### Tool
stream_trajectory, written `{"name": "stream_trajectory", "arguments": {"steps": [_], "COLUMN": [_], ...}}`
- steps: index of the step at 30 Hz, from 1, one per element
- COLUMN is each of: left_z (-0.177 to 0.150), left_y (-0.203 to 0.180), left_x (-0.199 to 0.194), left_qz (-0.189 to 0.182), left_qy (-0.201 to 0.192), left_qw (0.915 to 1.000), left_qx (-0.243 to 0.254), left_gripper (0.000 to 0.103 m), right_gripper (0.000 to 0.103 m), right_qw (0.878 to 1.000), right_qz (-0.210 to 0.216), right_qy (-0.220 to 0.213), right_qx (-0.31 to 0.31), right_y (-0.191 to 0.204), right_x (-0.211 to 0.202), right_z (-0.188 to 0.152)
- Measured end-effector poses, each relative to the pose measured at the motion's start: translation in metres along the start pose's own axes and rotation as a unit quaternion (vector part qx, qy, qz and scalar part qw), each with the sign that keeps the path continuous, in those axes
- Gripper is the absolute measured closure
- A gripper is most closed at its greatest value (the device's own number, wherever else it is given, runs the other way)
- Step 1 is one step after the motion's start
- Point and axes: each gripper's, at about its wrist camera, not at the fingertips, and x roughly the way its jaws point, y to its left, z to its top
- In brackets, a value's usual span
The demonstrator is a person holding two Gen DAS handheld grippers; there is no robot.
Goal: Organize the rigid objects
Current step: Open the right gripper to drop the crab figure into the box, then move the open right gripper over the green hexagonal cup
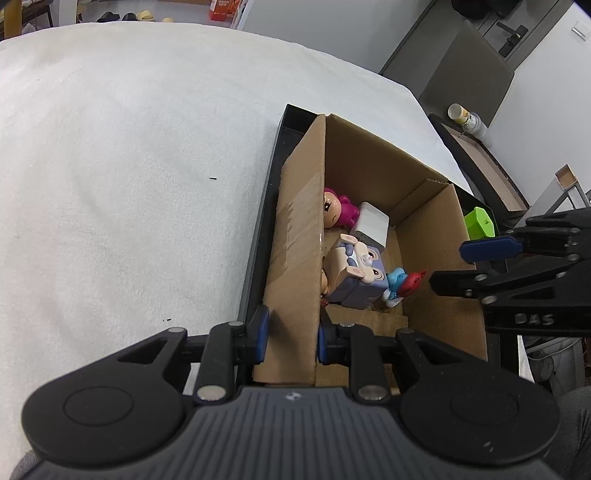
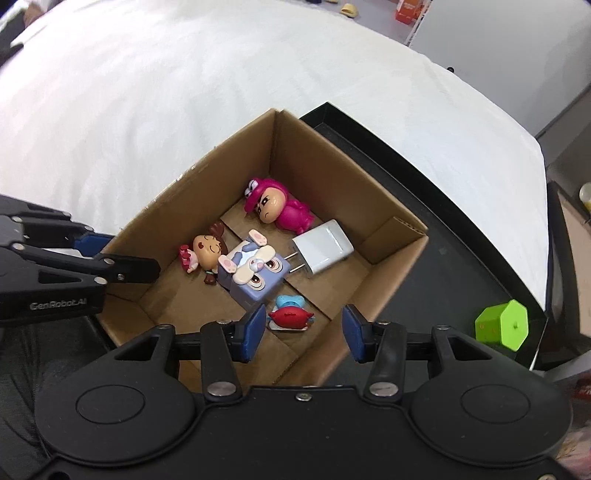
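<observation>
Smurf toy lies in cardboard box, at 6 o'clock. My right tool hangs spread & empty above; left tool pinches box wall. Nxt: green block, 3 o'clock, approach w/ pads wide.

It looked like a home: slippers lay on the floor at twelve o'clock beyond the white-covered table.
</observation>
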Motion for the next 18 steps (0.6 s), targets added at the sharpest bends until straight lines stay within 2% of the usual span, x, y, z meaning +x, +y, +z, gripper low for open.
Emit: {"name": "stream_trajectory", "arguments": {"steps": [5,11,18], "left_z": [0.000,0.000,0.001], "left_y": [-0.001,-0.004,-0.007], "left_x": [0.000,0.001,0.001], "left_qz": [0.005,0.013,0.023], "left_qy": [0.000,0.001,0.001], "left_qw": [1.0000,0.9999,0.9997], "left_qx": [-0.001,0.000,0.003], "left_gripper": [0.080,0.081,0.081], "right_gripper": [0.056,0.056,0.053], "right_qw": [0.998,0.993,0.980], "right_qz": [0.038,0.049,0.057], "right_qy": [-0.016,-0.051,-0.095], "right_qx": [0.048,0.090,0.164], "right_y": [-0.017,-0.040,-0.080], "right_x": [-0.012,-0.026,-0.030], "right_z": [-0.006,-0.018,-0.039]}}
